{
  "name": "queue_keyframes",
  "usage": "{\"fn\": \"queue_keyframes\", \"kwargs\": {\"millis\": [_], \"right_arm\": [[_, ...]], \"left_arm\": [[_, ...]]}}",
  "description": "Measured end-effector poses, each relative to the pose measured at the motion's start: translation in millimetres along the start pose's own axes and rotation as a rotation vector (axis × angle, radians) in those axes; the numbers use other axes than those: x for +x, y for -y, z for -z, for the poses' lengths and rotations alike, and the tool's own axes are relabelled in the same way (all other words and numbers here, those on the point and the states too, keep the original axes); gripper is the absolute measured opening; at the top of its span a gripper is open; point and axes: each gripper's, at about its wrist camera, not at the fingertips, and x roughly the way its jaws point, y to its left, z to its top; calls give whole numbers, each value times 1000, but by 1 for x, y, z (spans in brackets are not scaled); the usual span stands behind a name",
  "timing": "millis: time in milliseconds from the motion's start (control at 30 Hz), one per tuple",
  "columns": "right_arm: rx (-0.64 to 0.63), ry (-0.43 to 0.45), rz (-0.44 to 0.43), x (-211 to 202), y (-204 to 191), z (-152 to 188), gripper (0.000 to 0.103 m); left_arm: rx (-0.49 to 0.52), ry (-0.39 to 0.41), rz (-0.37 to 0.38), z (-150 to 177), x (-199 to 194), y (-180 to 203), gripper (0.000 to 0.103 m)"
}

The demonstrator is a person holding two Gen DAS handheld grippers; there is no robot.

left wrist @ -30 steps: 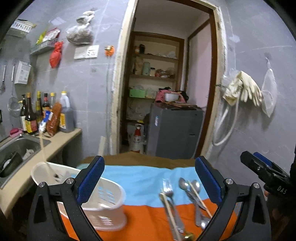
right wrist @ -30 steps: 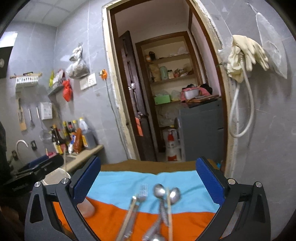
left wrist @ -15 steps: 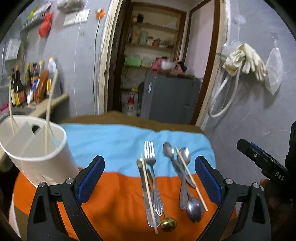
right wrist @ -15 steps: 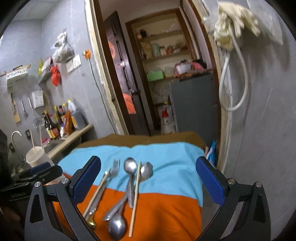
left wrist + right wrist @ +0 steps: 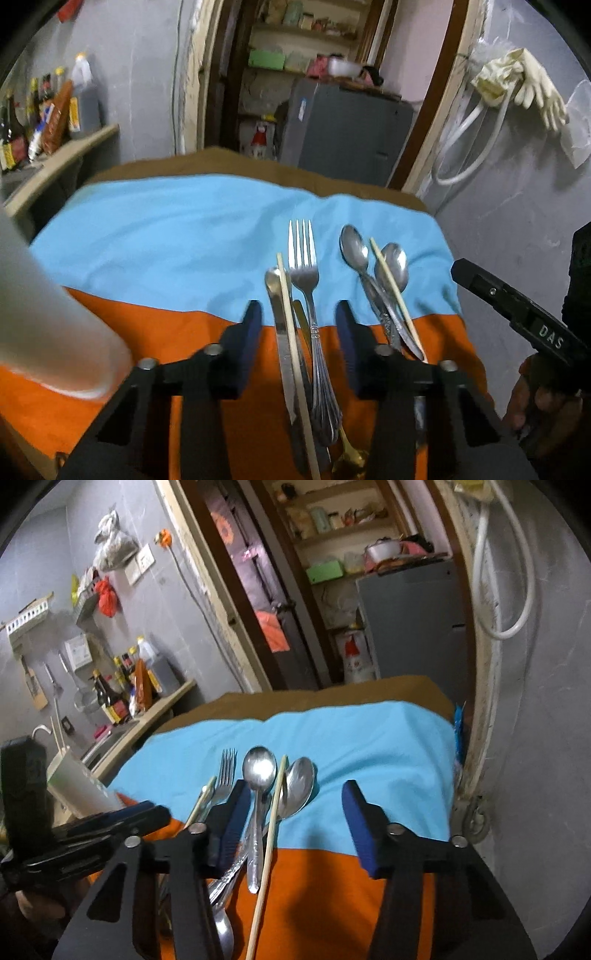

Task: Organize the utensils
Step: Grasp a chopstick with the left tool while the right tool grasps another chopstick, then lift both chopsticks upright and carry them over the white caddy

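Observation:
Cutlery lies in two bunches on a blue-and-orange cloth (image 5: 166,240). My left gripper (image 5: 299,332) hovers low over the left bunch, jaws closing. A knife (image 5: 277,314), a chopstick (image 5: 291,350) and a fork (image 5: 303,273) lie between its pads, untouched. My right gripper (image 5: 295,823) is also closing, over two spoons (image 5: 259,766) (image 5: 300,782) and a chopstick (image 5: 271,830), with a gap on each side. A white utensil holder (image 5: 74,782) with chopsticks in it stands at the cloth's left edge. It shows as a blur (image 5: 44,332) in the left wrist view.
A gold spoon (image 5: 349,458) lies under the left bunch. A counter (image 5: 162,701) with bottles and a sink runs along the left. A grey cabinet (image 5: 347,129) stands in the doorway beyond the table. A wall with a hose and gloves (image 5: 524,81) is close on the right.
Both grippers have come down and tipped toward the cutlery, and both pairs of jaws have narrowed from wide open. The holder has slid to the left edge of the left wrist view.

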Motion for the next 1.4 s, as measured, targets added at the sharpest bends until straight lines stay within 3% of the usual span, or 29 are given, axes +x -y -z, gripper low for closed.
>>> {"fn": "queue_keyframes", "kwargs": {"millis": [100, 533, 800, 1033, 1167, 1400], "right_arm": [[-8, -37, -6, 8, -1, 2, 41], [-20, -212, -18, 42, -2, 6, 31], [-76, -264, 53, 45, -9, 8, 19], [-99, -337, 141, 56, -21, 3, 20], [-89, -346, 169, 58, -21, 1, 7], [36, -325, 105, 48, -11, 2, 3]], "left_arm": [[-3, -46, -12, 0, 12, -1, 20], [-65, -113, -64, 6, 18, -22, 12], [-31, -173, -92, 2, 23, -18, 11], [-16, -218, -101, -5, 32, -14, 11], [-47, -226, -84, -8, 33, -16, 3], [-104, -197, -22, -4, 20, -20, 2]]}}
